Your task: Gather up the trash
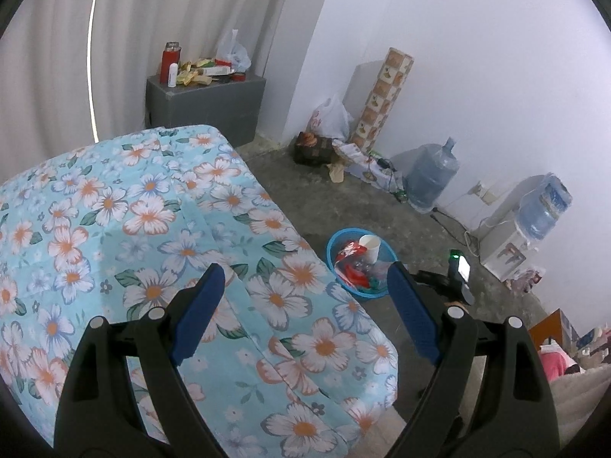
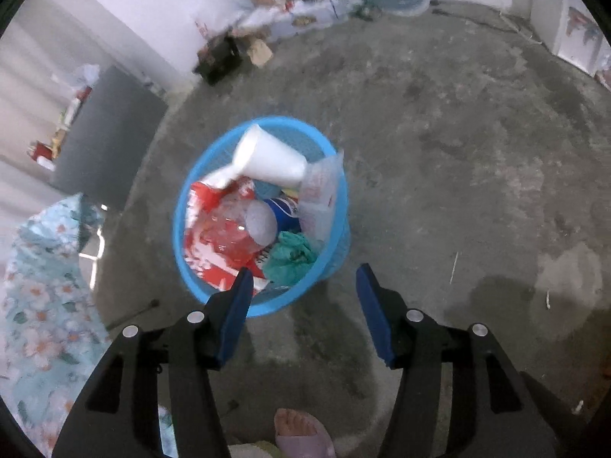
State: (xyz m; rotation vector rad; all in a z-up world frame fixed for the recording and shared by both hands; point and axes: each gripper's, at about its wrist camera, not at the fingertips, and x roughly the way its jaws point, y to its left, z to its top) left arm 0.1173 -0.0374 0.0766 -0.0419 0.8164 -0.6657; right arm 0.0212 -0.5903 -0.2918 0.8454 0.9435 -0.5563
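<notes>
A blue mesh basket (image 2: 191,206) stands on the concrete floor, filled with trash: a white foam cup (image 2: 267,158), red wrappers (image 2: 217,236), a clear plastic bag (image 2: 319,194) and a green cloth (image 2: 292,255). My right gripper (image 2: 303,278) hangs above the basket's near rim, open, nothing between its blue pads. The same basket (image 1: 334,248) with the white cup (image 1: 369,246) shows in the left wrist view, beside the bed. My left gripper (image 1: 305,271) is held wide open over the bed's edge, empty. The right gripper's black body (image 1: 454,274) appears just right of the basket.
A bed with a blue flowered sheet (image 1: 152,229) fills the left. A grey cabinet (image 1: 206,103) holds a red flask and packets. Bags, a dark box (image 1: 313,147), water jugs (image 1: 431,175) and a dispenser (image 1: 508,240) line the wall. A person's foot in a slipper (image 2: 301,433) stands near.
</notes>
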